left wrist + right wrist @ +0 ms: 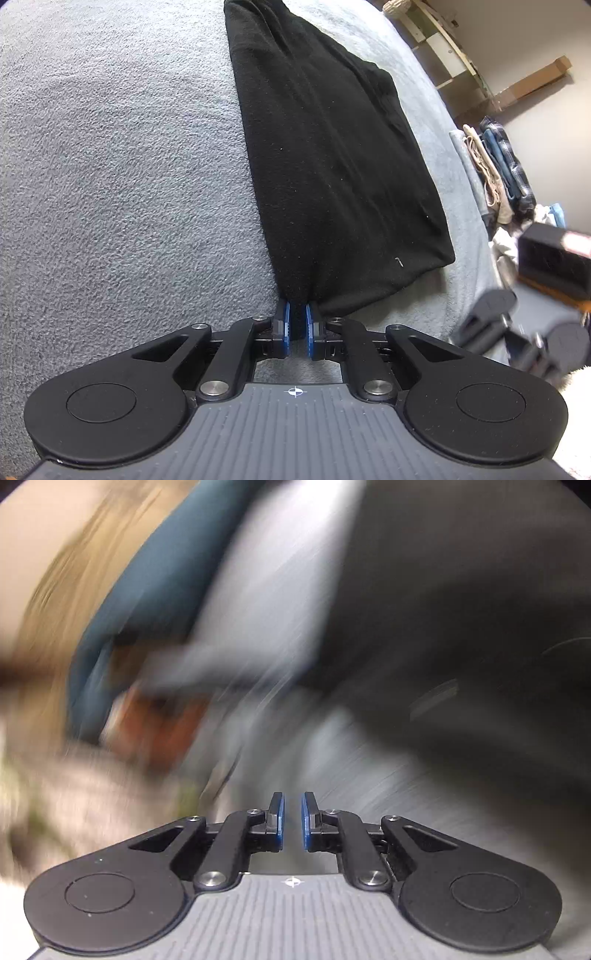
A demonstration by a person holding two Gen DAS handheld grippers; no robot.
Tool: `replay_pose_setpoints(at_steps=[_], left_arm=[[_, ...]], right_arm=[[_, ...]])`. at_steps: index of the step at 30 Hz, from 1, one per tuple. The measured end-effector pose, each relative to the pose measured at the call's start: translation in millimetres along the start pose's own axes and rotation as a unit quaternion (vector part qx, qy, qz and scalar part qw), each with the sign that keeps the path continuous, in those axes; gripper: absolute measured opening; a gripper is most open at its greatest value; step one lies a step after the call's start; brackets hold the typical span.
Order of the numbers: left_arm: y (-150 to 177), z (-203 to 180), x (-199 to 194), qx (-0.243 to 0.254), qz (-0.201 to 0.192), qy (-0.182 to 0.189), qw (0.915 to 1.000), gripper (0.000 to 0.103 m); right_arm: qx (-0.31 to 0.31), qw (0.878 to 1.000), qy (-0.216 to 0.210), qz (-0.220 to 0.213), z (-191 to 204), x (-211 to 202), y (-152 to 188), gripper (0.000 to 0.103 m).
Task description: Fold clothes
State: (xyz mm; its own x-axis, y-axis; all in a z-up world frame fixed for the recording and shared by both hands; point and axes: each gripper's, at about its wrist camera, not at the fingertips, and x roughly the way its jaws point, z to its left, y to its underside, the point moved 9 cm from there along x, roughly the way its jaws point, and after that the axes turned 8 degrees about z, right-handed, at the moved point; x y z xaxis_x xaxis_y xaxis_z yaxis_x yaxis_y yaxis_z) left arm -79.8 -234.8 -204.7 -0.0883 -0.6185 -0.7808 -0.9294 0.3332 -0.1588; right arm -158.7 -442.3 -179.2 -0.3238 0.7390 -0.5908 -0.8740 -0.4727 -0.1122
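A black garment (332, 155), folded into a long narrow strip, lies on the grey blanket (110, 166) and runs away from me. My left gripper (297, 317) is shut on its near corner, with black cloth pinched between the blue pads (284, 325). The right gripper (491, 317) shows as a dark blur at the right edge of the left wrist view, off the garment. In its own view the right gripper (293, 805) has its pads nearly together with nothing between them. That view is heavily smeared, showing a dark mass (461, 627) on the right.
A pile of blue, plaid and cream clothes (498, 170) lies beyond the blanket's right edge, near a dark box (554, 258). Shelving (450, 51) stands by the far wall. The right wrist view shows blurred teal, tan and pale grey patches.
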Motion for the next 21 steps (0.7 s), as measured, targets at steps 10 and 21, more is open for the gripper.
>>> replay_pose_setpoints(at_steps=[10, 21], left_arm=[[-1, 0, 0, -0.001, -0.001, 0.002, 1.0000, 0.009], [-3, 0, 3, -0.005, 0.002, 0.006, 1.0000, 0.009]], right_arm=[[0.186, 0.946, 0.044, -0.261, -83, -106, -62, 0.011], [0.170, 0.975, -0.111, -0.084, -42, -26, -11, 0.011]])
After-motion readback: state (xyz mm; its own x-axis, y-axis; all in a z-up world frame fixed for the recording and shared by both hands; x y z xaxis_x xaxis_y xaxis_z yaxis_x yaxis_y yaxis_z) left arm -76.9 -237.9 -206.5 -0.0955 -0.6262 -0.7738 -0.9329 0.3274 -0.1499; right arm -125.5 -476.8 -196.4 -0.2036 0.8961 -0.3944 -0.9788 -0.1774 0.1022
